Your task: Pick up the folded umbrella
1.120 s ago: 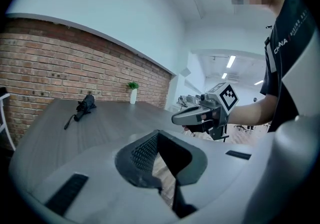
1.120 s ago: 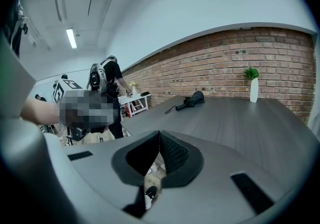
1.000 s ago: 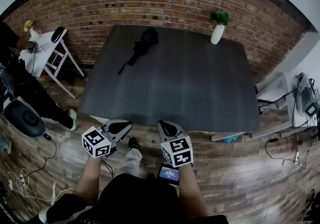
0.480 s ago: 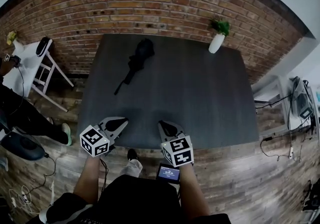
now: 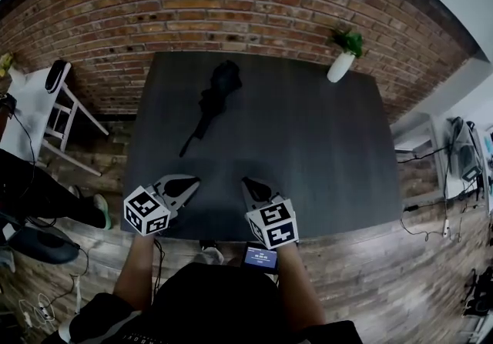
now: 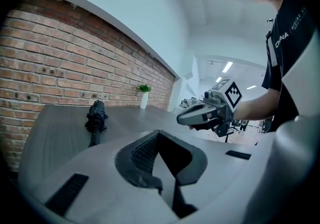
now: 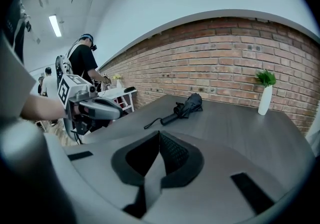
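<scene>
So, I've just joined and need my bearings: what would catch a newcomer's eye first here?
A black folded umbrella lies on the dark table, far left. A white vase with a plant stands at its far right corner. The left gripper and right gripper, both shut, hover over the near edge.

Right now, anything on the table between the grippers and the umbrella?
Nothing visible. Only bare table lies between the umbrella and the left gripper and right gripper; the vase stands aside at the far right corner.
</scene>
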`<state>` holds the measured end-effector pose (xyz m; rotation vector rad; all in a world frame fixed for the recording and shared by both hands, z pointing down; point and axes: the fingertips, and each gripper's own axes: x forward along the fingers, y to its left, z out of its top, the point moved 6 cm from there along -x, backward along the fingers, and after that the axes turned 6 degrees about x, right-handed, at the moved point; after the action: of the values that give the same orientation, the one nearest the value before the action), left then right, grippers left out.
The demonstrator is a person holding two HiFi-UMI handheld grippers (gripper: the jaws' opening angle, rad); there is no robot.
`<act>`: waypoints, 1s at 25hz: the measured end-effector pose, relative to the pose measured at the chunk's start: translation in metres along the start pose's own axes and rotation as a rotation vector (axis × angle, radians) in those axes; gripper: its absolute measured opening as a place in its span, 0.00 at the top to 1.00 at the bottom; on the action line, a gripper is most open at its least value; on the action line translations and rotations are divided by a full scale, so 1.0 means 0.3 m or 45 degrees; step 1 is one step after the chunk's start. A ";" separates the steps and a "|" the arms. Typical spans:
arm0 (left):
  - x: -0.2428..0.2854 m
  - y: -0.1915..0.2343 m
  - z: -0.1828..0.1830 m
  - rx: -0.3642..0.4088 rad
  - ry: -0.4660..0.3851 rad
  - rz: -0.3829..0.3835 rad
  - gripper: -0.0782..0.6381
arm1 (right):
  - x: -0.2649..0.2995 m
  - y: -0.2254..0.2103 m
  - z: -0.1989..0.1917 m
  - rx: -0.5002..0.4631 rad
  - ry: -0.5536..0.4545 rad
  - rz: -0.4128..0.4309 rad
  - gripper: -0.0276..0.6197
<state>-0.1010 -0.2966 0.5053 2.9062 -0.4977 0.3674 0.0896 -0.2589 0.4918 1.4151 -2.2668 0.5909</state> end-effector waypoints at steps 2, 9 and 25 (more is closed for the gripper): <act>0.017 0.017 -0.007 -0.015 0.006 0.001 0.90 | 0.017 -0.015 0.000 0.002 0.009 0.005 0.94; 0.108 0.036 0.005 -0.044 0.000 0.031 0.90 | 0.065 -0.116 0.046 -0.027 0.012 0.070 0.94; 0.238 0.013 0.102 -0.039 -0.041 0.254 0.90 | 0.103 -0.263 0.105 -0.055 0.010 0.297 0.94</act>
<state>-0.0307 -0.3283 0.4955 2.8449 -0.7940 0.3362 0.1451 -0.3304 0.4935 1.1345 -2.4416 0.6130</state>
